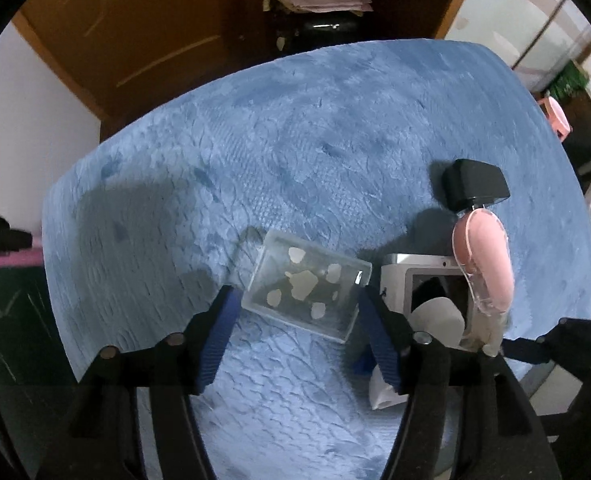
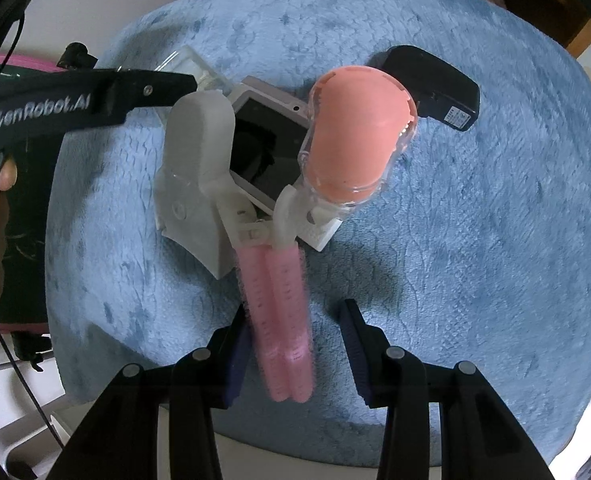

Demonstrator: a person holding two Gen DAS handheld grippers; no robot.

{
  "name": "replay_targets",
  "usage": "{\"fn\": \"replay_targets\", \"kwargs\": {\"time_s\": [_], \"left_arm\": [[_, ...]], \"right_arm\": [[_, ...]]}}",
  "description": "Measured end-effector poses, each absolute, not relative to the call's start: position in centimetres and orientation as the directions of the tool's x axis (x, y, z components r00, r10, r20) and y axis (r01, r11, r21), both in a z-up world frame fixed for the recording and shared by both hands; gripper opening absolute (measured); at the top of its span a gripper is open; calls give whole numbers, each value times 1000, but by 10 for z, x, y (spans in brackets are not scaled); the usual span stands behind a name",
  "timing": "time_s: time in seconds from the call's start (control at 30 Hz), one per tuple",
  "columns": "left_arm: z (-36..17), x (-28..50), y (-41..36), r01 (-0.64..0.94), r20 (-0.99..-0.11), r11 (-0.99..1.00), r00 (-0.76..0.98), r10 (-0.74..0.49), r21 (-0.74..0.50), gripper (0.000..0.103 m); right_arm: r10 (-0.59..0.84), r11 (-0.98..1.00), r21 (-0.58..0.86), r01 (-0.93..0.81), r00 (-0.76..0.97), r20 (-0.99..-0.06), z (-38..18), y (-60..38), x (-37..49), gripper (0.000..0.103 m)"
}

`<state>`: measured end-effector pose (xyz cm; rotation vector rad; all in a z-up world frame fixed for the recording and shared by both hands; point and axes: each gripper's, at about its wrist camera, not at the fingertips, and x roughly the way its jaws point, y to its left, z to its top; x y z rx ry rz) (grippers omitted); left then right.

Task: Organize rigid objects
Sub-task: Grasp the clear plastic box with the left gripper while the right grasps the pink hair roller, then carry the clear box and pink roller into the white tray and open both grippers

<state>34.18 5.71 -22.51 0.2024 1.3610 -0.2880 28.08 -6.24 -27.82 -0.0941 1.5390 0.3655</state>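
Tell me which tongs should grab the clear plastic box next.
Left. The left tongs stand open with the clear plastic box already between their fingers. The right tongs, also open, straddle the pink hair-roller clip instead.

Open blue blanket point(image 1: 295, 128) is seen across the upper frame; the lower right is crowded by clear box point(image 1: 307, 286), silver case point(image 1: 427, 284) and black adapter point(image 1: 475, 184).
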Motion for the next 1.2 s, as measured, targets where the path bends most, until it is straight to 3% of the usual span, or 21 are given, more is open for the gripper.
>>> {"fn": "replay_targets", "kwargs": {"time_s": [0.47, 0.87, 0.97, 1.0, 1.2], "left_arm": [[-229, 353, 41, 523, -986, 852, 133, -103, -18, 71], [-258, 361, 34, 541, -993, 841, 113, -44, 24, 71], [-260, 364, 35, 523, -991, 852, 122, -60, 13, 65], [-259, 364, 34, 519, -989, 854, 136, -56, 23, 65], [-251, 343, 40, 461, -981, 885, 191, -27, 65, 64]], "right_arm": [[204, 943, 200, -267, -10, -979, -277, -77, 285, 44], [172, 941, 164, -297, 1, -985, -273, -69, 274, 43], [151, 940, 139, -310, 14, -988, -273, -65, 269, 34], [158, 940, 148, -309, 9, -987, -273, -65, 268, 26], [169, 941, 154, -301, 23, -985, -267, -70, 258, 25]]}}
